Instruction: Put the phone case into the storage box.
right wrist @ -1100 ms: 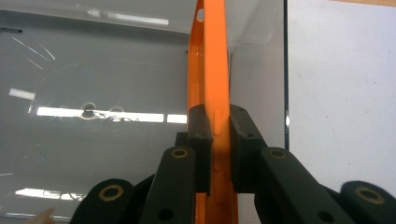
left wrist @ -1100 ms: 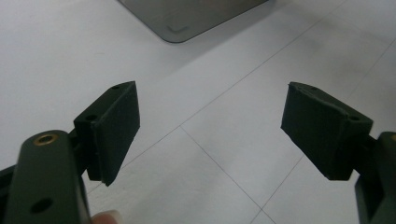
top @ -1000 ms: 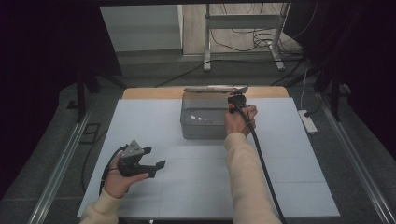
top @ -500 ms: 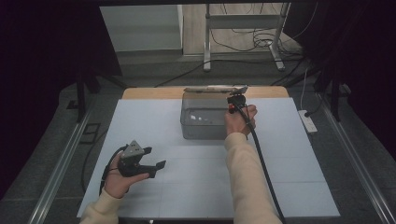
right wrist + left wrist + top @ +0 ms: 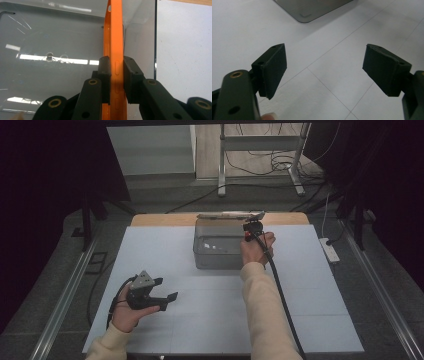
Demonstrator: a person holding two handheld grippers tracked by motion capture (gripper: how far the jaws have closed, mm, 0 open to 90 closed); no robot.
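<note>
A grey, clear-walled box [image 5: 217,247] stands at the back middle of the white table cover, its lid [image 5: 230,215] swung open behind it. My right gripper [image 5: 251,227] hangs over the box's right end, pointing down. In the right gripper view an orange phone case [image 5: 116,37] stands on edge between the right gripper's [image 5: 117,62] pads, inside the box [image 5: 62,37]. The jaws have just been opening a little, and the pads still lie against the case. My left gripper [image 5: 167,289] rests low at the front left, open with nothing between its fingers [image 5: 274,67]. The box's corner [image 5: 312,10] lies ahead of it.
White sheets [image 5: 150,250] cover the table, with a wooden strip [image 5: 165,219] showing at the back edge. A power strip [image 5: 329,250] lies on the floor to the right. A metal stand [image 5: 260,145] and cables sit beyond the table. The right gripper's cable [image 5: 280,295] trails along the forearm.
</note>
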